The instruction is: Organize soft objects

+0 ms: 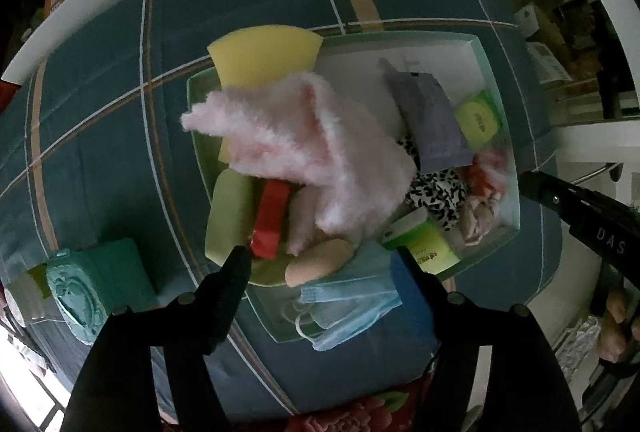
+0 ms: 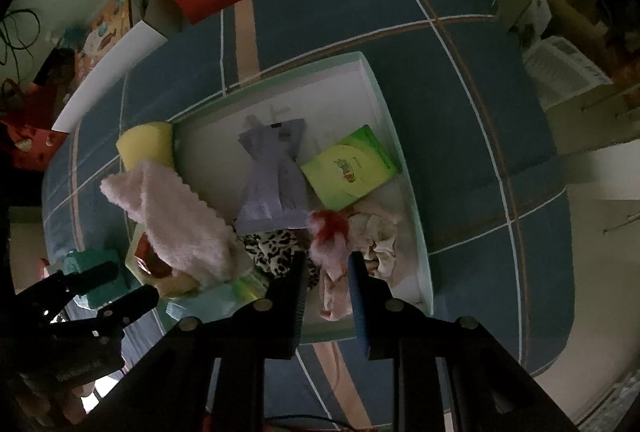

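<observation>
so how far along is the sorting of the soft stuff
Mostly done: the pink fluffy cloth, sponges, face masks and leopard fabric already sit in the white tray. In hand: nothing; the left gripper is open above the pile. Left: the teal pack remains outside on the bedcover.

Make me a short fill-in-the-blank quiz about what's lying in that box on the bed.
1. The fluffy cloth draped across the box is ____ in colour.
2. The sponge at the box's far corner is ____.
3. The face masks near the left gripper are light ____.
4. The left gripper's jaws stand ____.

Missing words: pink; yellow; blue; open
</observation>
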Available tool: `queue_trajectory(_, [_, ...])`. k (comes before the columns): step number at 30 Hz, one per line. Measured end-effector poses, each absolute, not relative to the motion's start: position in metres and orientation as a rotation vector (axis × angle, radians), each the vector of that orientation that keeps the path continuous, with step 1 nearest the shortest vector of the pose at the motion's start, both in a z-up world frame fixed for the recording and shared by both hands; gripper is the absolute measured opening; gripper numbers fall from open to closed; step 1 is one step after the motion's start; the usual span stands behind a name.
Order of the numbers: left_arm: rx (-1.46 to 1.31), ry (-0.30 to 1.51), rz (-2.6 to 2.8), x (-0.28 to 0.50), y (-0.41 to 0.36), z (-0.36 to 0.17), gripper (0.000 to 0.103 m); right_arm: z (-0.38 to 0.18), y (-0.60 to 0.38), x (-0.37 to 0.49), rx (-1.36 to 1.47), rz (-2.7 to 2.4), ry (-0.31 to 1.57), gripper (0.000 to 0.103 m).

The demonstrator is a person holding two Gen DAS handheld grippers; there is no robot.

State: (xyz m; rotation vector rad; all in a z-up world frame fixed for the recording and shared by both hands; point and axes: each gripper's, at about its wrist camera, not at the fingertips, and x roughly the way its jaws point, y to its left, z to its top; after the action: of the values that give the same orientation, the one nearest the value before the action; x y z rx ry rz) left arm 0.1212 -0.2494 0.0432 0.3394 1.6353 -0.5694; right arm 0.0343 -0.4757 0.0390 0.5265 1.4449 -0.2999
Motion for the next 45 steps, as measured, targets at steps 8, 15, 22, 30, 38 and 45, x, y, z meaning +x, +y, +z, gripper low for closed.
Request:
queue_trajectory(8, [0.310, 1.579, -0.525, 0.123, -0.225, 0.066, 0.081, 0.060, -0.464, 0.028, 0.461, -0.300, 1.439, 0.049])
queue_trajectory(15, [0.271, 1.496, -0.455, 0.130, -0.190, 0.085, 0.093, 0.093, -0.441, 0.016, 0.379, -0.303, 1.387, 0.095])
queue_trajectory(22, [0.225, 1.404, -0.401, 0.122, -0.147, 0.113, 0.093, 0.130, -0.410, 0.005, 0.286, -0.295, 1.337, 0.103])
queue_trajectory(30, [0.171, 1.299, -0.386, 0.099, -0.099, 0.141, 0.094, 0.156, -0.360, -0.018, 0.200, -0.267, 1.299, 0.103])
queue_trajectory(38, [0.143, 1.200, -0.389, 0.066, -0.056, 0.157, 0.094, 0.161, -0.304, -0.043, 0.158, -0.190, 1.270, 0.103])
queue_trajectory(45, [0.131, 1.135, -0.374, 0.041, -0.027, 0.153, 0.094, 0.149, -0.269, -0.056, 0.185, -0.147, 1.221, 0.103])
